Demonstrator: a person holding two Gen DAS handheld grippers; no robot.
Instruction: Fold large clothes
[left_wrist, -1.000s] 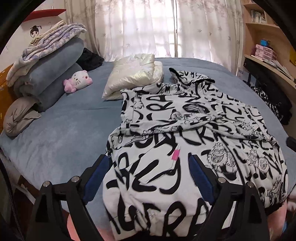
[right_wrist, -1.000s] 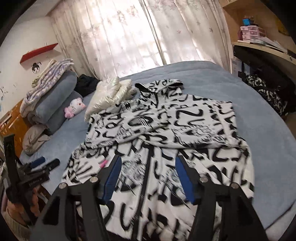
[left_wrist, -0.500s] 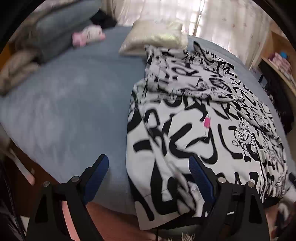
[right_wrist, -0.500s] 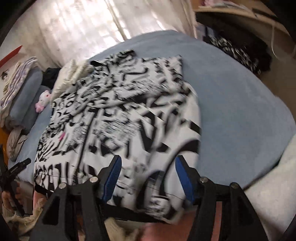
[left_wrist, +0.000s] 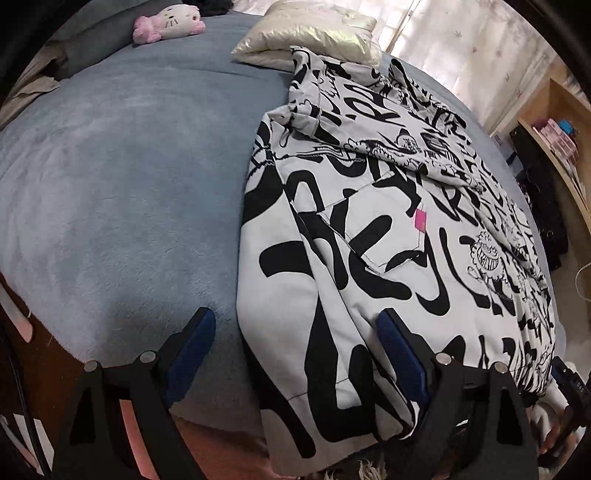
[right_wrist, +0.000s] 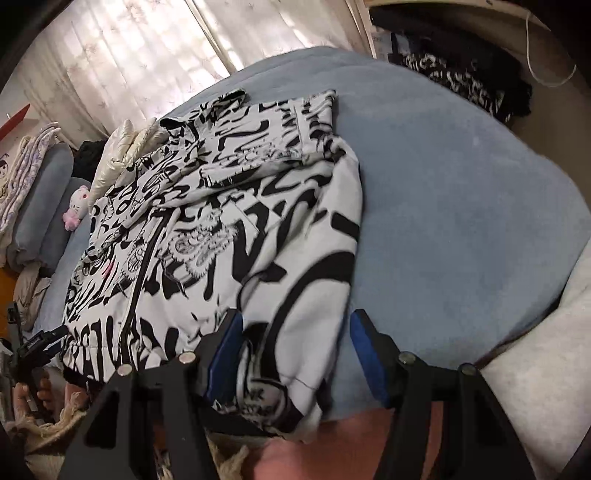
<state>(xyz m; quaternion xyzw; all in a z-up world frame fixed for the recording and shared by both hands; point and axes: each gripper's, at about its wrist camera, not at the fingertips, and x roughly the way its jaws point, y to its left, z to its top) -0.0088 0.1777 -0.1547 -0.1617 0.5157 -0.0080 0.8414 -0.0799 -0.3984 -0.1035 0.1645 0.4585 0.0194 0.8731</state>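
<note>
The black-and-white printed hoodie (left_wrist: 388, 229) lay spread on the blue bedspread (left_wrist: 122, 192), sleeves folded across its front, its hem hanging at the near edge of the bed. The left gripper (left_wrist: 295, 354) stood wide over the hoodie's near left corner, pads clear of the cloth. The right gripper (right_wrist: 295, 347) straddled the near right corner with its jaws about half apart; motion blur there made it hard to say whether a pad brushed the fabric. A gold pillow (left_wrist: 310, 37) sat just beyond the hood. If either gripper pinched only the top layer, the hem could sag and the fold go crooked.
</note>
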